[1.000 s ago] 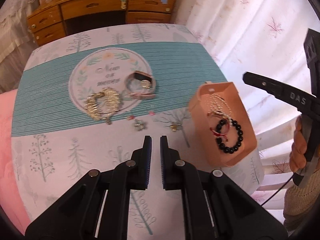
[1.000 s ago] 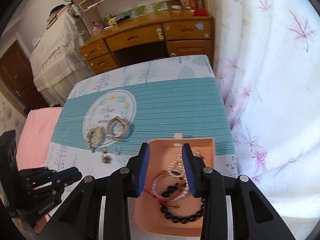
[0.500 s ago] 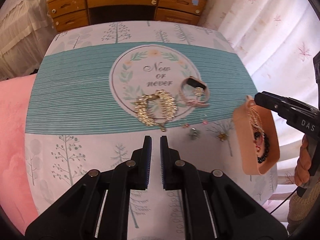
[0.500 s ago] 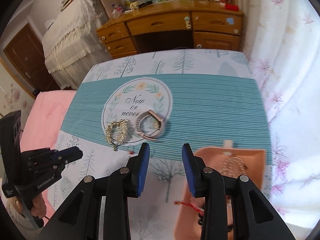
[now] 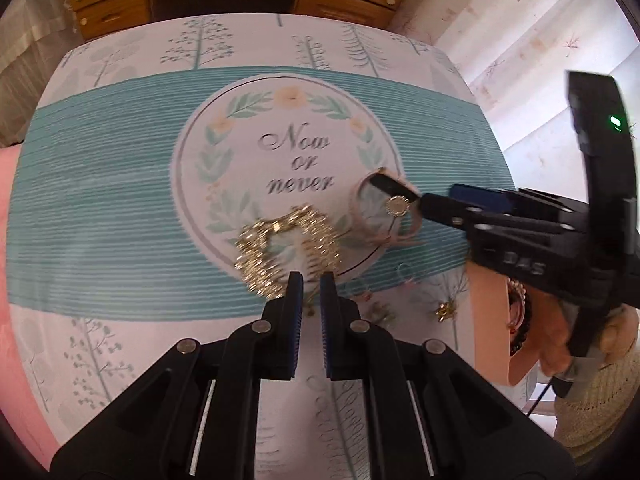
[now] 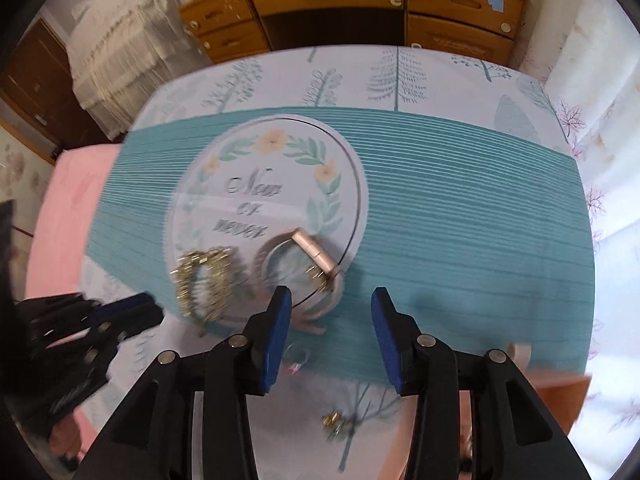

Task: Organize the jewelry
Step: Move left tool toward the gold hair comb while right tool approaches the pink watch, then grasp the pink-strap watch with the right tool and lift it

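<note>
A gold chain bracelet (image 5: 288,248) and a pink-strapped watch (image 5: 384,208) lie on the round "Now or never" print of the tablecloth. My left gripper (image 5: 311,280) is shut and empty, its tips just short of the gold bracelet. In the right wrist view the watch (image 6: 296,268) sits just ahead of my right gripper (image 6: 330,300). Its jaws are opening, with only the watch's lower strap near the left finger and nothing pressed. The gold bracelet (image 6: 204,276) lies left of the watch. The right gripper (image 5: 436,200) points at the watch from the right.
A pink box (image 5: 492,320) with bead bracelets stands at the table's right edge, partly behind the right gripper. Small earrings (image 5: 404,276) and a gold charm (image 5: 446,310) lie on the near cloth. A wooden desk (image 6: 360,4) stands beyond the table. A hand (image 5: 560,344) holds the right gripper.
Both grippers have moved forward and down toward the jewelry. The right gripper has left the pink box, now hangs by the watch, and its jaws stand wider. The left stays shut.
</note>
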`<act>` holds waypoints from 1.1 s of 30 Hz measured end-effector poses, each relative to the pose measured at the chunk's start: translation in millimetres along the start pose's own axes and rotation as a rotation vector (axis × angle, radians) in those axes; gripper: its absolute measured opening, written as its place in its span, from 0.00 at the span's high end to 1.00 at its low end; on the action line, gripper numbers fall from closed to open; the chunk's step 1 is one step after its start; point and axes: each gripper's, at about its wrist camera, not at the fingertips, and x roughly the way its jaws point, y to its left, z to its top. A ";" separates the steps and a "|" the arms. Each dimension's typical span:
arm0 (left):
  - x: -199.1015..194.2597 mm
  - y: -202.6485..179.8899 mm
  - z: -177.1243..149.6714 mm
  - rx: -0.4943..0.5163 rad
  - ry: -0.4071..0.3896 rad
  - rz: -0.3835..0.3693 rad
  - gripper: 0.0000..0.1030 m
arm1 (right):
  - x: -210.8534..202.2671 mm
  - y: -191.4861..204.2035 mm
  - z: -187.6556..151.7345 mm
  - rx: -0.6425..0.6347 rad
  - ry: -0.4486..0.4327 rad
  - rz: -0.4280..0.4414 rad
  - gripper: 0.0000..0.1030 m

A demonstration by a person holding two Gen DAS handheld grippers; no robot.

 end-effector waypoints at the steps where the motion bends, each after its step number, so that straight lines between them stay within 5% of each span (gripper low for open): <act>1: 3.6 -4.0 3.0 0.005 0.006 0.000 0.95 | 7.9 -1.0 5.4 -0.003 0.013 -0.004 0.59; 11: 36.9 -26.9 21.0 -0.018 0.072 -0.006 0.95 | 45.7 -8.1 30.1 0.051 0.058 0.070 0.59; 24: 57.9 -34.8 25.2 -0.059 0.100 0.019 0.95 | 19.6 -27.8 12.5 0.207 0.076 0.111 0.60; 28: 61.1 -34.3 25.1 -0.065 0.111 0.030 0.95 | 27.7 -23.1 8.2 0.194 0.097 0.080 0.80; 33: 66.4 -35.5 25.6 -0.074 0.116 0.037 0.95 | 33.3 -18.3 4.5 0.188 0.100 0.081 0.93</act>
